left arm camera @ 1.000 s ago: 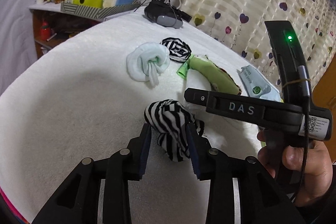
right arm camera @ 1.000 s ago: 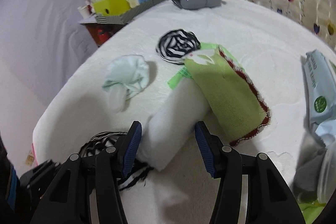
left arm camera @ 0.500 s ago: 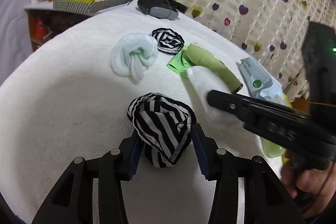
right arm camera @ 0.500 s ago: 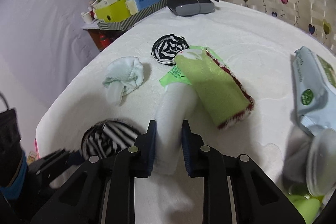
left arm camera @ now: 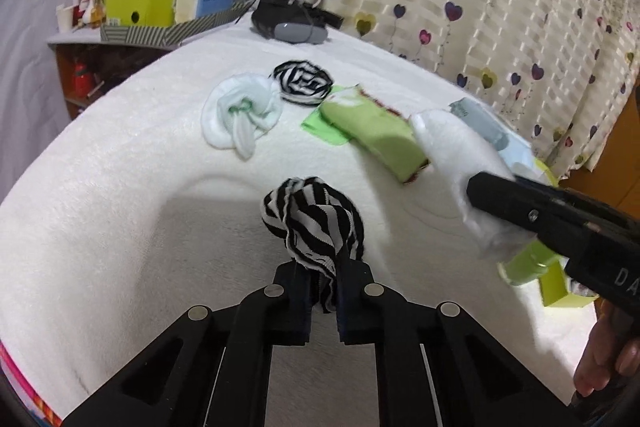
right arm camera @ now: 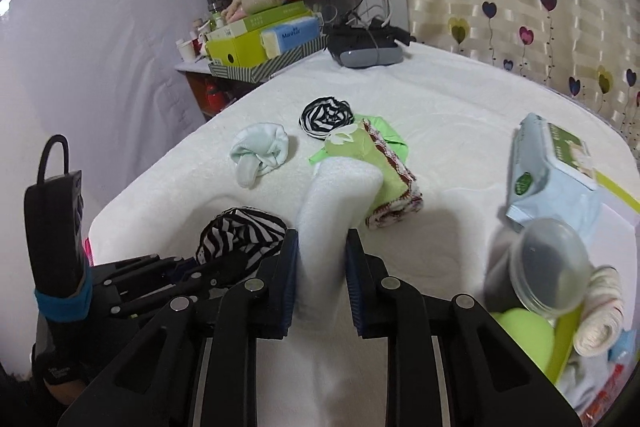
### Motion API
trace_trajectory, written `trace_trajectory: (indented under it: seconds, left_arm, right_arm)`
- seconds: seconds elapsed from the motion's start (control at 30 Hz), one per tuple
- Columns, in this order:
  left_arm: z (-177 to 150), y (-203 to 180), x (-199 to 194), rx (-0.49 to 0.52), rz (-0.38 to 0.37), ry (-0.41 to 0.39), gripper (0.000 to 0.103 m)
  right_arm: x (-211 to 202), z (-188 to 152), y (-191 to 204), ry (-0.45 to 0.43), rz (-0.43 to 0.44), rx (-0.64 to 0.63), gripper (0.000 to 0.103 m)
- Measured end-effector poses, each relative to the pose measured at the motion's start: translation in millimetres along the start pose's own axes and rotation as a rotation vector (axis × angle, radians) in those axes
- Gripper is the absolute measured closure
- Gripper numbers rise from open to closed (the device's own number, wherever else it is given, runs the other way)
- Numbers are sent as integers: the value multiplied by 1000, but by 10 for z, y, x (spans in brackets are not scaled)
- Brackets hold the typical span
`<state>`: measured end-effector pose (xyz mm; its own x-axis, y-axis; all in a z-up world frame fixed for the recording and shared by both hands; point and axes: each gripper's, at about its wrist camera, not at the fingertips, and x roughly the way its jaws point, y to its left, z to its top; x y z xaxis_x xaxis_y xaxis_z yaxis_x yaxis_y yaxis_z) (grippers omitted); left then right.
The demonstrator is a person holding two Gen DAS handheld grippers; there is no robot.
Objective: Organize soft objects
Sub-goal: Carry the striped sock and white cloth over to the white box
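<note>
White bed (left arm camera: 120,187) underfoot: left tongs (left arm camera: 322,281) pinch the striped sock (left arm camera: 314,223), right tongs (right arm camera: 322,255) clamp the white roll (right arm camera: 340,187) (grip firmly); lift both clear before sorting.

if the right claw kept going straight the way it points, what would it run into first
Most likely the folded green cloth. The right claw is shut on a white roll, and the roll's far end already lies beside that cloth. Past it sits a striped rolled sock. Depth is hard to judge here.
</note>
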<state>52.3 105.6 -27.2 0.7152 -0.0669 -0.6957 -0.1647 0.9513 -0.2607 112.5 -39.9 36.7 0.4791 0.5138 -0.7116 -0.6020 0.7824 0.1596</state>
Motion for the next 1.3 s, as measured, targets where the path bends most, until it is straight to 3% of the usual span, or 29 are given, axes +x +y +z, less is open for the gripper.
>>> trace_trajectory:
  seconds: [0.57, 1.3]
  left_arm:
    - [53, -462, -608, 78, -72, -139, 95]
    - [21, -916, -790, 149, -156, -172, 95]
  right_arm:
    - [-583, -161, -111, -101, -23, 13, 80]
    - [-1009, -387, -302, -162, -56, 54, 80]
